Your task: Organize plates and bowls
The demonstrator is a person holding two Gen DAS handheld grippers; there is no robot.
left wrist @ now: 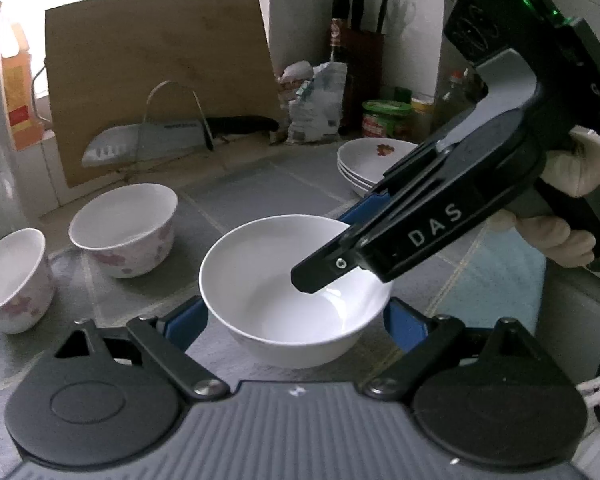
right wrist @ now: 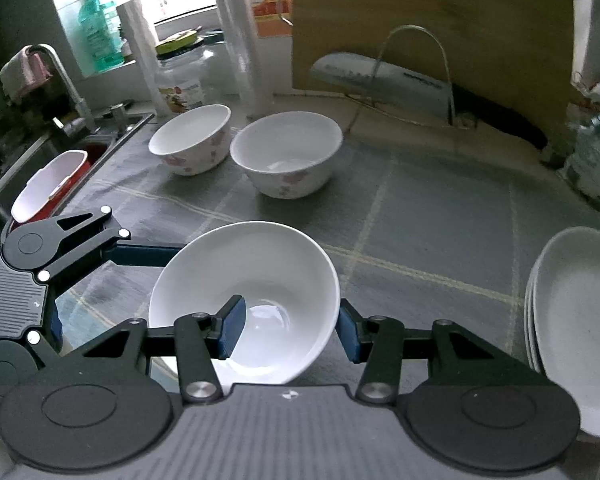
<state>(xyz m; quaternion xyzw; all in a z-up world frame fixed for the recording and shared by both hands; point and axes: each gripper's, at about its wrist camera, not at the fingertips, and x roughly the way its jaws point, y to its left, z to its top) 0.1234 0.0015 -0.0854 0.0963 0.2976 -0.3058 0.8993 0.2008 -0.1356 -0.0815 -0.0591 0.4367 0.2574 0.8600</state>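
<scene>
A plain white bowl (left wrist: 268, 280) sits between the blue pads of my left gripper (left wrist: 296, 320), which press on its two sides. My right gripper (left wrist: 324, 248) comes in from the right and pinches the bowl's far wall, one finger inside and one outside. In the right wrist view the same bowl (right wrist: 260, 264) hangs tilted in my right gripper (right wrist: 290, 334), which is shut on its wall. One left-gripper finger (right wrist: 148, 251) reaches the bowl's left side there. Two floral bowls (right wrist: 288, 156) (right wrist: 192, 140) stand farther back. A stack of plates (right wrist: 576, 320) lies at the right.
The floral bowls (left wrist: 124, 228) (left wrist: 12, 276) are at the left and the plate stack (left wrist: 376, 160) at the back right. A cutting board (left wrist: 156, 72) and cleaver (left wrist: 140, 144) lean on the wall. The sink holds a red container (right wrist: 48, 184) beside a faucet (right wrist: 60, 76).
</scene>
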